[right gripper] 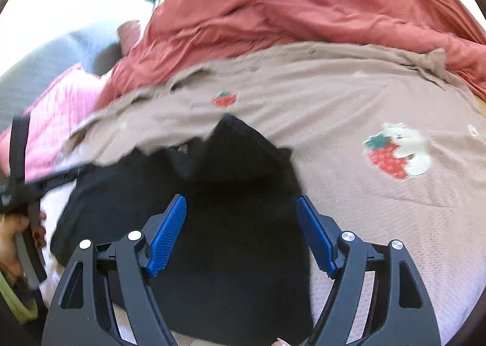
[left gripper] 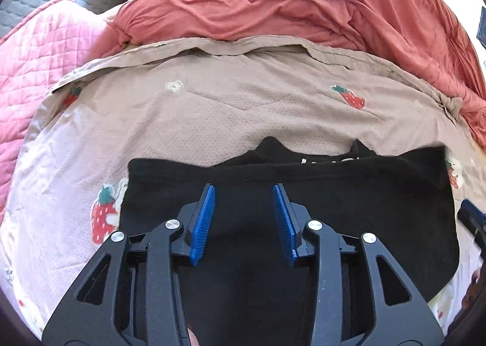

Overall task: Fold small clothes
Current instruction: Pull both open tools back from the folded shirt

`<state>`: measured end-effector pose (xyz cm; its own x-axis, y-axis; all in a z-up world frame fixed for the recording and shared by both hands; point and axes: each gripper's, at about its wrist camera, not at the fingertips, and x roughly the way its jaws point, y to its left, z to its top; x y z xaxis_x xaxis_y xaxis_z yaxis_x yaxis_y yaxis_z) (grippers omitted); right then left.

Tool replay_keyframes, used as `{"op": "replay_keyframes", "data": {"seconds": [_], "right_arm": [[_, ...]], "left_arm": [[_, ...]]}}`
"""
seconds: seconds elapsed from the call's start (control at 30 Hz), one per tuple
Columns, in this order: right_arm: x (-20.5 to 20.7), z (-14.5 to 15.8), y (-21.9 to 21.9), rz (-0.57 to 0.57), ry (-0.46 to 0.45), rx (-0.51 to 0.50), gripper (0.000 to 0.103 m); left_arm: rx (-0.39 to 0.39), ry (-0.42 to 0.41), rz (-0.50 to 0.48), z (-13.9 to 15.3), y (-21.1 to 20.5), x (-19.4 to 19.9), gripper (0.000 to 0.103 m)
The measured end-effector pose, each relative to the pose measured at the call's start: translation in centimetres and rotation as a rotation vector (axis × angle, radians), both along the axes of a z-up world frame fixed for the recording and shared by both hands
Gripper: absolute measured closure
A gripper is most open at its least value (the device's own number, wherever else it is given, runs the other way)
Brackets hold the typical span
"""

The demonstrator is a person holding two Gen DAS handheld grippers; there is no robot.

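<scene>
Folding looks under way but unfinished: the black top (left gripper: 288, 212) lies spread on the strawberry-print bedsheet (left gripper: 212, 108), in front of the red quilt (left gripper: 273, 5), with one side seemingly turned in over the middle and its collar on the far edge. Next, I judge, each tool needs to drop to a free edge, pinch it cleanly through one layer only, and carry it across without dragging the rest. The left gripper (left gripper: 244, 189) and right gripper (right gripper: 241, 200) both hang released over the cloth, jaws spread wide, blue pads (left gripper: 203, 224) holding nothing.
</scene>
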<state>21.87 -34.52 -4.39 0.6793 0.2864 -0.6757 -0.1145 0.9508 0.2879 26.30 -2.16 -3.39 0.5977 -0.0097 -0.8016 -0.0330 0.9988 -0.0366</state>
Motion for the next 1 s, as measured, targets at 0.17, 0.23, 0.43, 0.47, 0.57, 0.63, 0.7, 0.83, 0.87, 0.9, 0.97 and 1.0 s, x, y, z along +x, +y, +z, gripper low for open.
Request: {"op": "replay_keyframes", "data": {"seconds": [0.17,0.23,0.43,0.47,0.57,0.63,0.7,0.83,0.87,0.9,0.97,1.0], "right_arm": [[0.3,-0.7,-1.8,-0.078,0.046,0.011,0.021],[0.4,-1.2,-2.3,-0.104,0.076,0.015,0.021],[0.7,-3.0,-4.5,-0.174,0.179,0.077,0.021],[0.7,-3.3,-4.7,-0.18,0.193,0.091,0.021],[0.8,-4.0,-5.0,-0.188,0.218,0.118,0.021],[0.8,-4.3,-4.8,-0.18,0.227,0.115,0.021],[0.9,-4.5,-4.1,-0.158,0.234,0.105,0.021],[1.1,-4.6,-2.7,-0.101,0.235,0.067,0.021],[1.2,-4.6,-2.4,-0.09,0.236,0.057,0.021],[1.2,-4.7,-2.2,-0.082,0.236,0.049,0.021],[1.2,-4.7,-2.2,-0.074,0.238,0.044,0.021],[1.2,-4.8,-2.2,-0.073,0.243,0.048,0.021]], "left_arm": [[-0.031,-0.001,0.014,-0.2,1.5,-2.7,0.066],[-0.041,-0.006,0.027,-0.1,2.5,-3.9,0.063],[-0.026,-0.025,0.087,0.2,6.5,-8.0,0.051],[-0.031,-0.019,0.108,0.1,7.4,-8.5,0.051],[-0.054,-0.004,0.159,-0.2,9.6,-9.2,0.048],[-0.07,0.004,0.176,-0.4,10.4,-9.4,0.046],[-0.099,0.01,0.19,-0.6,11.2,-9.6,0.045],[-0.187,0.06,0.2,-2.0,11.9,-9.4,0.044],[-0.197,0.068,0.2,-2.3,11.8,-9.3,0.044],[-0.206,0.076,0.2,-2.7,11.7,-9.3,0.044],[-0.228,0.101,0.2,-3.4,11.3,-9.1,0.048],[-0.226,0.108,0.196,-3.6,11.0,-9.2,0.068]]}}
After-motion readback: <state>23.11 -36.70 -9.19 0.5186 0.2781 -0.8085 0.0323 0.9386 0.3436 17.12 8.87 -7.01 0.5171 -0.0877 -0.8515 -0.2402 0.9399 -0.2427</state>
